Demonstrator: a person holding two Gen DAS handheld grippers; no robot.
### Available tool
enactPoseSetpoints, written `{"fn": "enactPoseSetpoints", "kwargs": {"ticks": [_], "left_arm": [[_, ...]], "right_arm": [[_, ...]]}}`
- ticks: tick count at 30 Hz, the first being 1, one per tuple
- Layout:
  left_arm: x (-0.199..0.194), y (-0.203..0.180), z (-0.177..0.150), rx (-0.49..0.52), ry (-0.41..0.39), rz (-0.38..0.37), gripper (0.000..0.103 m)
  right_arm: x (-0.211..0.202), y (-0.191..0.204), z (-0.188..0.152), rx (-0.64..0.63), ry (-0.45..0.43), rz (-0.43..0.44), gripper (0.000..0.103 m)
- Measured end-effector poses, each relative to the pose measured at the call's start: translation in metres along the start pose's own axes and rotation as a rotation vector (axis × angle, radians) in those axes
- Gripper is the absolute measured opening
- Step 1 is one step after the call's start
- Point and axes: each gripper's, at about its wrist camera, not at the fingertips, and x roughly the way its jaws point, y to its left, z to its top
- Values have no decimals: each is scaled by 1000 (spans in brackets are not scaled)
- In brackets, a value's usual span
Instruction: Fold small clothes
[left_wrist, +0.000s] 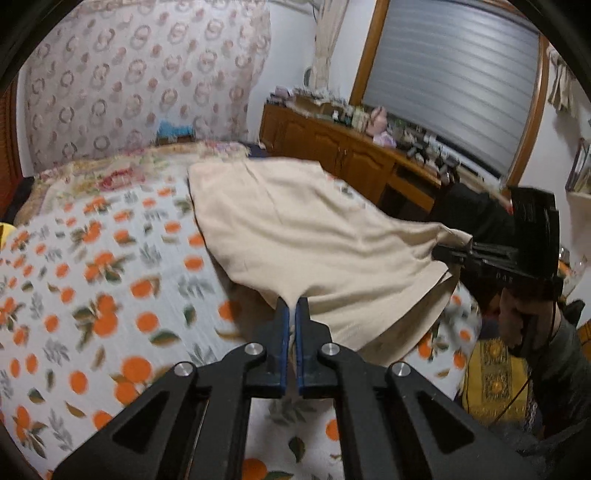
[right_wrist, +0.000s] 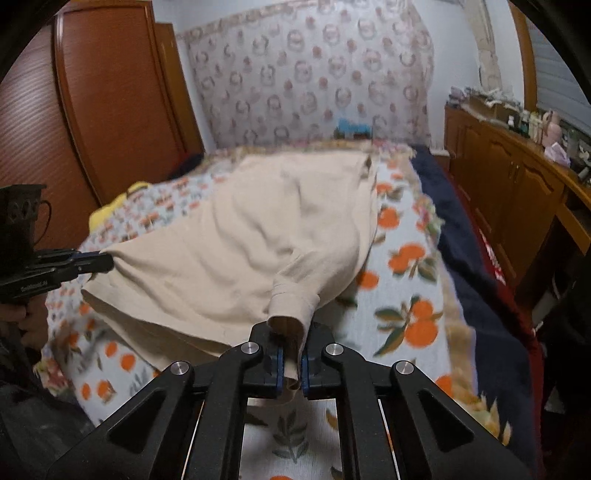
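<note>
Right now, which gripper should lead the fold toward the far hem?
Right, probably. The right gripper pinches a sleeve cuff that needs tucking in, with the beige shirt stretched out ahead. The left gripper pinches a plain edge, better as an anchor.

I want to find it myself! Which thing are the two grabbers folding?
Look at the bed with the orange-fruit blanket. On it lies a plain beige shirt, pinched by the left gripper and right gripper. It is the only cloth there with no pattern.

Bedroom — wooden sideboard (left_wrist: 332, 144), shuttered window (left_wrist: 454, 85)
</note>
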Motion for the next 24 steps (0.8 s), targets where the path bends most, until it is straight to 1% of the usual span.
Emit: {"fn": "enactPoseSetpoints", "kwargs": {"ticks": [3, 5, 10, 14, 16, 19, 22, 24], "left_arm": [[-3, 2, 13, 5, -25, 8, 0], [-3, 5, 19, 5, -37, 15, 0], [8, 12, 43, 2, -52, 25, 0], [27, 20, 75, 13, -57, 42, 0], [40, 24, 91, 28, -48, 47, 0], [66, 39, 125, 47, -49, 87, 0], [86, 56, 149, 31, -44, 99, 0], [106, 69, 165, 30, -32, 120, 0]], "right_arm": [[-7, 1, 13, -4, -37, 8, 3], [-9, 3, 20, -15, -58, -2, 3], [-6, 0, 44, -36, -87, -7, 3], [1, -7, 69, -52, -110, -12, 3], [10, -10, 84, -72, -115, -19, 3], [29, -17, 108, -111, -114, -41, 3], [53, -31, 133, -123, -109, -57, 3], [72, -43, 150, -125, -99, -61, 3]]}}
